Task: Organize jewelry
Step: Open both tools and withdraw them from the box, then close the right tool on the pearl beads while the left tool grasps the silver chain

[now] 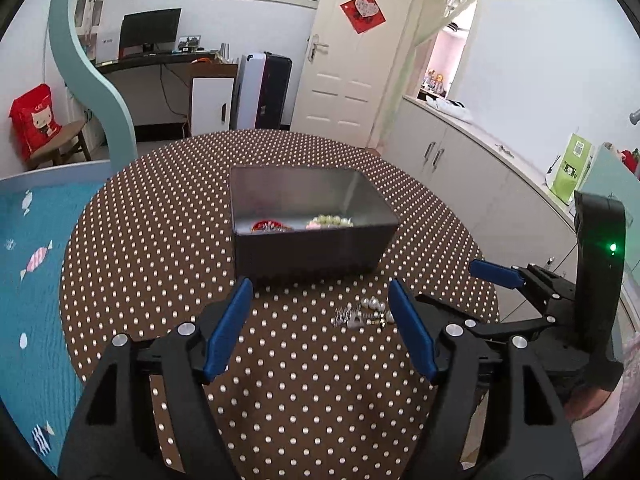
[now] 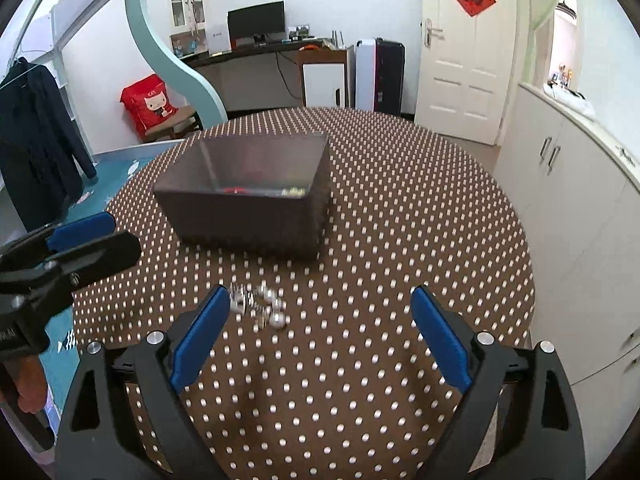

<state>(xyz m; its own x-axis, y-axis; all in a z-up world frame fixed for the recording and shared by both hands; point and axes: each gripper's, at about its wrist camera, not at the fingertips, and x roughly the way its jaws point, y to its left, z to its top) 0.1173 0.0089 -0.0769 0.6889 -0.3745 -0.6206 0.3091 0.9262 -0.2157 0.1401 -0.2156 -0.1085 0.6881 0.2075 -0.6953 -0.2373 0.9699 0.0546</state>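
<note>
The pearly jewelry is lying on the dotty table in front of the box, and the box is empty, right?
Not quite. The box isn't empty: the left wrist view shows a red piece and pale beads inside. The pearly jewelry does lie on the dotted table in front of it.

Beyond the far edge of the polka-dot table [image 1: 280,360] I see a white door [image 1: 348,60] bearing a red heart decoration [image 1: 363,11]. Left of it, a desk [image 2: 256,50] carries a dark monitor [image 1: 150,30]. A red cartoon bag [image 2: 149,104] sits on a wooden stool [image 2: 180,122]. White cabinets [image 2: 568,200] line the right side.
</note>
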